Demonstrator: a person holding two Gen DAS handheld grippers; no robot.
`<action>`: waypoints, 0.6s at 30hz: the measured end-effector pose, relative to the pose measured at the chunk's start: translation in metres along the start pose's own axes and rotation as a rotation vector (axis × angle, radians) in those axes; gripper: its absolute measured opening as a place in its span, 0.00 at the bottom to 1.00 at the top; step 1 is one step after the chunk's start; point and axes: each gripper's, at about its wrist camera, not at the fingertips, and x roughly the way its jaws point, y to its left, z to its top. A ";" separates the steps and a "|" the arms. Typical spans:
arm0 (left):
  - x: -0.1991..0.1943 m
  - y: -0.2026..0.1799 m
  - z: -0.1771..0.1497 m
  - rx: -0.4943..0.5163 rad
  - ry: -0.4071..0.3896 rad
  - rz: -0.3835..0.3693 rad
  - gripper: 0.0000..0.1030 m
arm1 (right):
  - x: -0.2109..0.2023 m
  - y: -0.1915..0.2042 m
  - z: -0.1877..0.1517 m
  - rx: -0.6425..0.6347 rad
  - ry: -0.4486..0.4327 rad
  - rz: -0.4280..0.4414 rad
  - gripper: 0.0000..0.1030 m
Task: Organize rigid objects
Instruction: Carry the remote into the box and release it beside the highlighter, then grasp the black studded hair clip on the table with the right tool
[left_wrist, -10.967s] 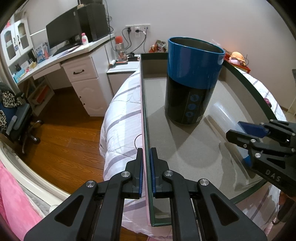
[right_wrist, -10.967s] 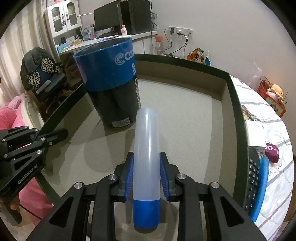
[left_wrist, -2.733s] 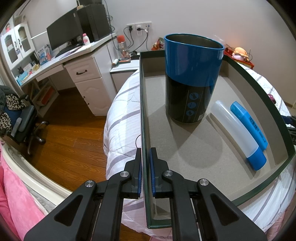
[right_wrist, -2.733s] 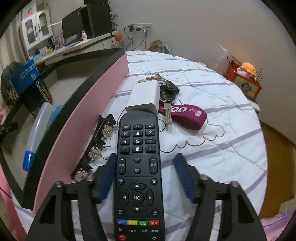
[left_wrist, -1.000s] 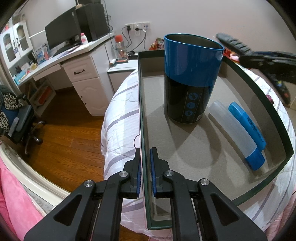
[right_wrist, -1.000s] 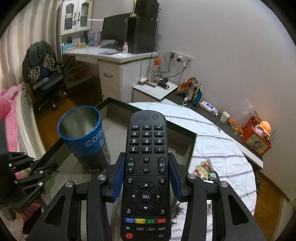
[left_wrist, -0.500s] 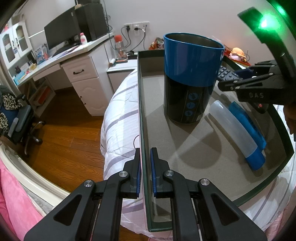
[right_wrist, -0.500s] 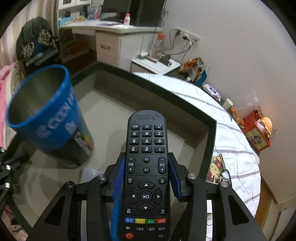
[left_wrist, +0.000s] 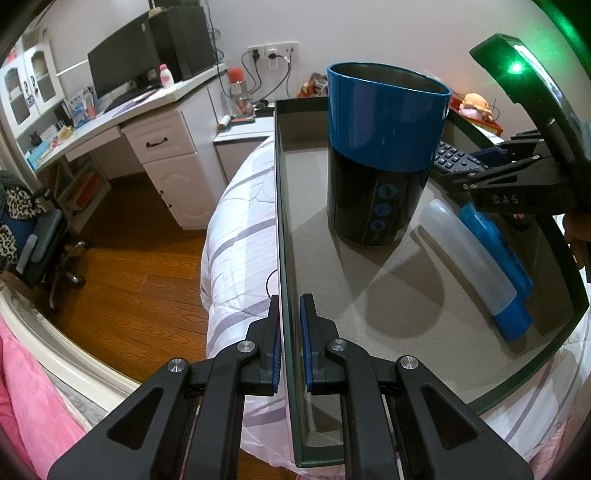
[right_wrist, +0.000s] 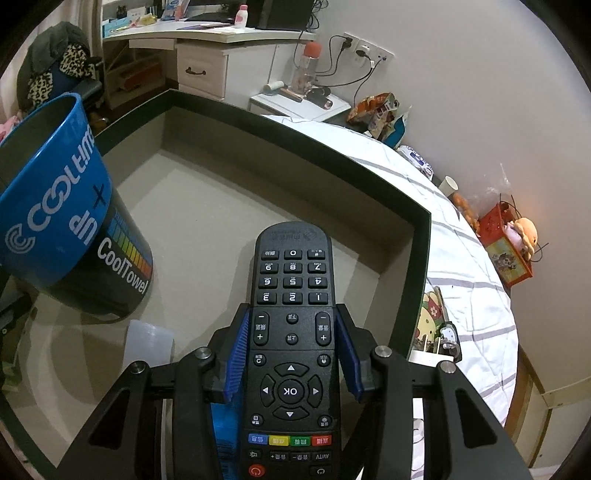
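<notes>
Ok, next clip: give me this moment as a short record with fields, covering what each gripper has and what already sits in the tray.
left gripper: shut on the tray's near wall
right gripper: shut on the remote control, held over the tray
tray: dark green rim, grey floor, resting on the striped bedding
blue canister: upright in the tray, open top
translucent tube: lying flat in the tray, blue cap
blue case: lying beside the tube

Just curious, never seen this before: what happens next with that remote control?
Probably lower it onto the bare tray floor beyond the blue canister and open. The right gripper holds the remote control above the tray, while the left gripper clamps the tray's wall.
</notes>
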 end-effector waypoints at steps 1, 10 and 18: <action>0.000 0.000 0.000 -0.001 0.000 0.000 0.07 | -0.001 0.000 -0.001 0.002 -0.003 0.001 0.43; 0.000 0.001 -0.002 -0.001 0.004 0.001 0.07 | -0.032 -0.008 -0.004 0.038 -0.098 0.007 0.45; 0.000 0.001 -0.002 -0.002 0.006 0.001 0.07 | -0.080 -0.030 -0.023 0.098 -0.218 -0.009 0.50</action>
